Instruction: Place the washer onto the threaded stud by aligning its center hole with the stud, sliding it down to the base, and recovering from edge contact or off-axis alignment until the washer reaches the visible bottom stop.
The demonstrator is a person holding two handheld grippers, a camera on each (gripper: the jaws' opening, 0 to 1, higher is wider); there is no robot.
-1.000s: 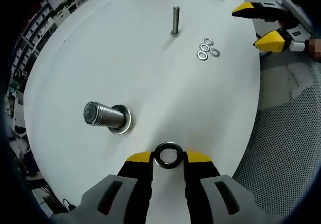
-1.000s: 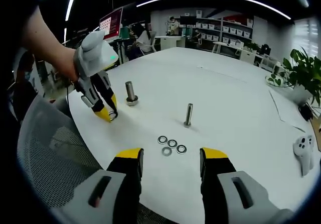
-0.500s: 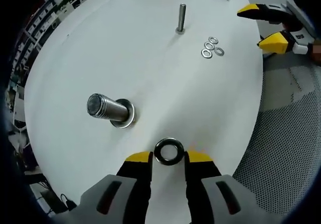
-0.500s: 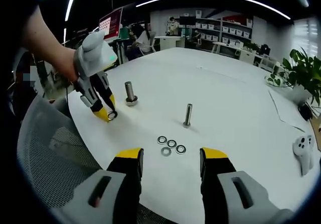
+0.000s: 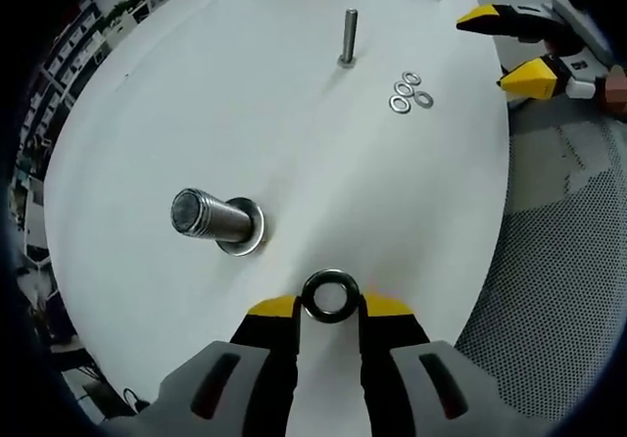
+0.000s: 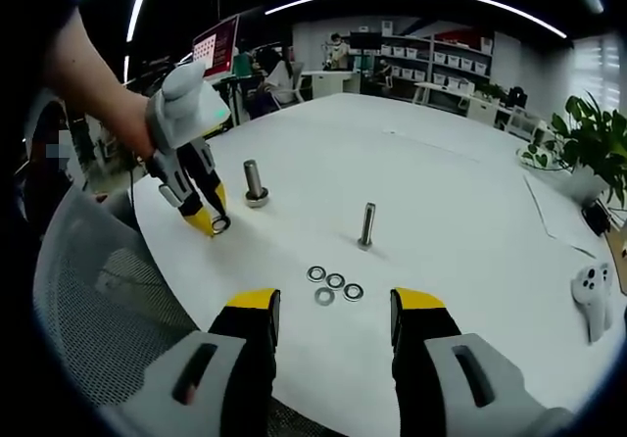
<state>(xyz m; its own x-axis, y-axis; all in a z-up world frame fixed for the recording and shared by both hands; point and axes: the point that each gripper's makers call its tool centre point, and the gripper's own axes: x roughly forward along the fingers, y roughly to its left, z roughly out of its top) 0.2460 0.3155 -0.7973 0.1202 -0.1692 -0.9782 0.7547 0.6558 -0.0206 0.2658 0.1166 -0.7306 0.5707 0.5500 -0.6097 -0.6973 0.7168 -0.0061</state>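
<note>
My left gripper (image 5: pixel 329 306) is shut on a dark steel washer (image 5: pixel 329 296), held flat above the white round table (image 5: pixel 294 133). A thick threaded stud (image 5: pixel 208 218) stands up and to the left of it, with a washer at its base (image 5: pixel 245 242). A thin stud (image 5: pixel 348 35) stands farther off, with several loose washers (image 5: pixel 409 90) beside it. In the right gripper view the left gripper (image 6: pixel 212 223) hangs just left of the thick stud (image 6: pixel 255 180), the washer (image 6: pixel 221 224) at its tips. My right gripper (image 6: pixel 334 312) is open near the table edge, before the loose washers (image 6: pixel 335 285) and thin stud (image 6: pixel 366 226).
A white controller (image 6: pixel 594 300) lies at the table's far right, and a plant (image 6: pixel 583 143) stands beyond it. A mesh chair (image 5: pixel 558 261) sits off the table's edge. Shelves and people are in the background.
The left gripper with the washer has shifted only slightly near the thick stud; the view wobbled and returned. The right gripper has stayed put.
</note>
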